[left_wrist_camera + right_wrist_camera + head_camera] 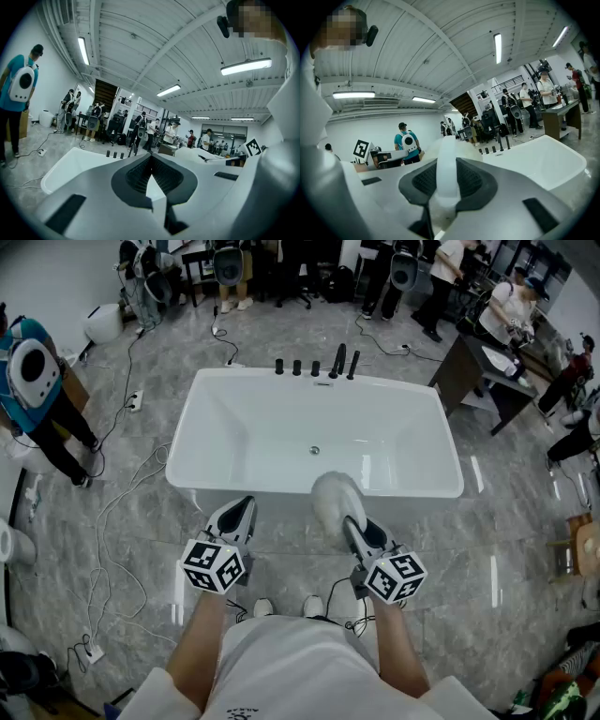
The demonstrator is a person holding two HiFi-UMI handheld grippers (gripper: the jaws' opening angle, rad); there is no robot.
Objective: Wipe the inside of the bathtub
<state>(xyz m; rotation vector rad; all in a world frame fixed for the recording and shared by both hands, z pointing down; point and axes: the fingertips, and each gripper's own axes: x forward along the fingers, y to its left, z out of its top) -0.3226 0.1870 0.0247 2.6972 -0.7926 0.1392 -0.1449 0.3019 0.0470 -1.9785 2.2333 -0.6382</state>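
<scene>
Duster [335,496] in right tool [355,527] — bathtub [262,427] just ahead

Head view: the fluffy wiper head [336,498] covers part of the near rim of the bathtub [246,432]. Its handle is largely hidden within the right hand-held gripper [350,524].

Left gripper view: the left hand-held gripper [151,160] body hides much of the tub.

The far-rim fittings [315,366] are too small to identify.

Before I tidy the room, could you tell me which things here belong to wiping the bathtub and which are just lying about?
For the job: bathtub, fluffy white wiper, right gripper holding it.

Just lying about: floor cables, power strip, dark desk; left gripper is shut and empty.
</scene>
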